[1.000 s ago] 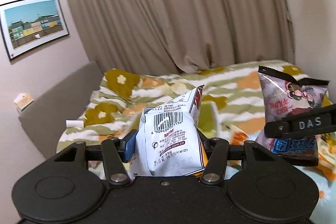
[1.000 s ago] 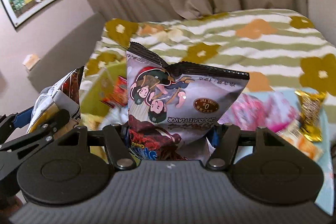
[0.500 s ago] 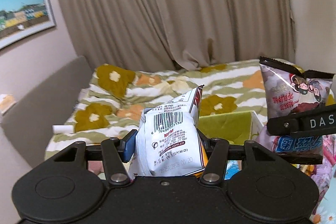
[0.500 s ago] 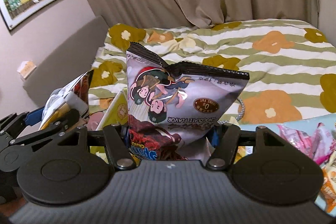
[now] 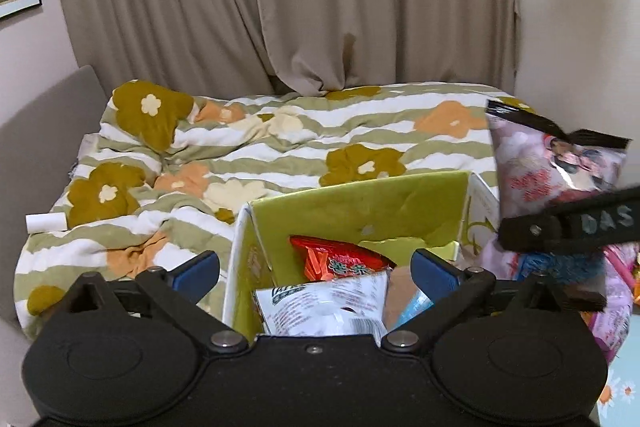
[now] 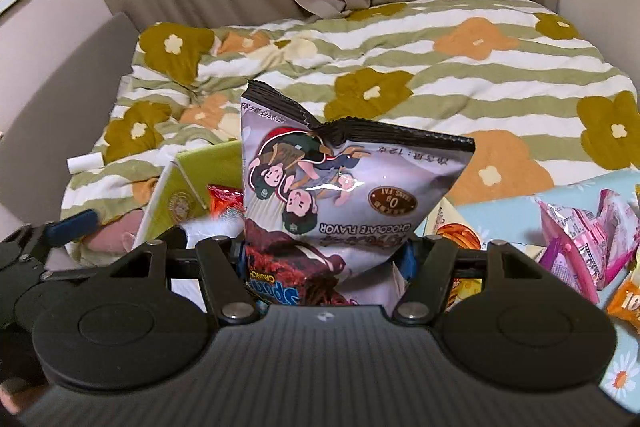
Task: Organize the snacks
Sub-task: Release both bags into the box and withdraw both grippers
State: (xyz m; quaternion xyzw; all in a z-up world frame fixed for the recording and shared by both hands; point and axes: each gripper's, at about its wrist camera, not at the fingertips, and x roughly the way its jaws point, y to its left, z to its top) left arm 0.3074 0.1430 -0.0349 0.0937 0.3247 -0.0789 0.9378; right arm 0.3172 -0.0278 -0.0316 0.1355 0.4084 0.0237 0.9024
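Note:
A green-lined cardboard box (image 5: 360, 203) stands open on the bed; it also shows in the right wrist view (image 6: 192, 179). Inside lie a red snack bag (image 5: 340, 261) and a white snack bag (image 5: 324, 311). My left gripper (image 5: 316, 269) is open and empty just above the box, over the white bag. My right gripper (image 6: 324, 259) is shut on a purple chocolate-flavour snack bag (image 6: 344, 187) and holds it upright beside the box's right side; that bag shows in the left wrist view (image 5: 552, 167).
The bed has a floral striped quilt (image 5: 280, 139), with curtains behind it. Several loose snack packs, pink (image 6: 580, 239) and orange (image 6: 624, 303), lie on a light blue cloth (image 6: 516, 211) to the right. A small white roll (image 5: 45, 221) lies at the bed's left edge.
My left gripper has opened and let go of the white bag, which now lies in the box. Both grippers have moved towards the box. The right gripper still holds the purple bag.

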